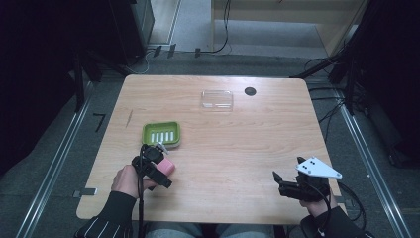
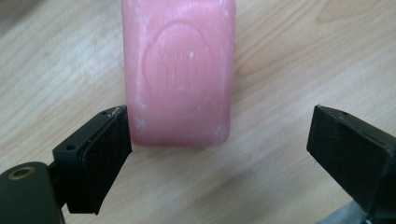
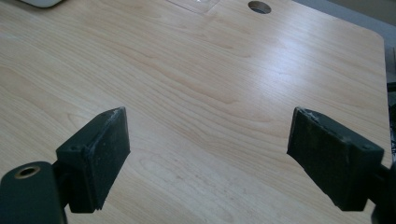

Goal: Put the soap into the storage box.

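Black jaws of the left gripper (image 2: 219,149) are seen rising from the bottom of the left gripper view, spread wide and gripping nothing, and just ahead of them the pink soap bar (image 2: 180,70) is found lying flat on the wooden table (image 2: 289,56). Its long axis is run straight up the frame, away from the jaws, so the narrow width is presented across the gap. The near end of the bar is set toward the left of the opening: the left jaw's tip stands just beside the bar's lower left corner, touching or nearly so, which cannot be settled, while the right jaw is left well apart from it. A shift toward the left of the frame and a short advance are judged to be needed before the pads can be closed squarely on the two long sides. In the high view the same soap bar (image 1: 166,166) is seen at lower left, at the left gripper (image 1: 154,167), with the green soap dish (image 1: 161,133) close above it in the frame and nothing lying between the two. A clear plastic lid (image 1: 217,99) and a dark round hole (image 1: 250,91) are placed far up the table, out of the way. At lower right the right gripper (image 1: 278,181) is held low over bare wood, jaws parted and empty, well apart from the soap, so the left hand (image 1: 126,181) is plainly the nearer one.
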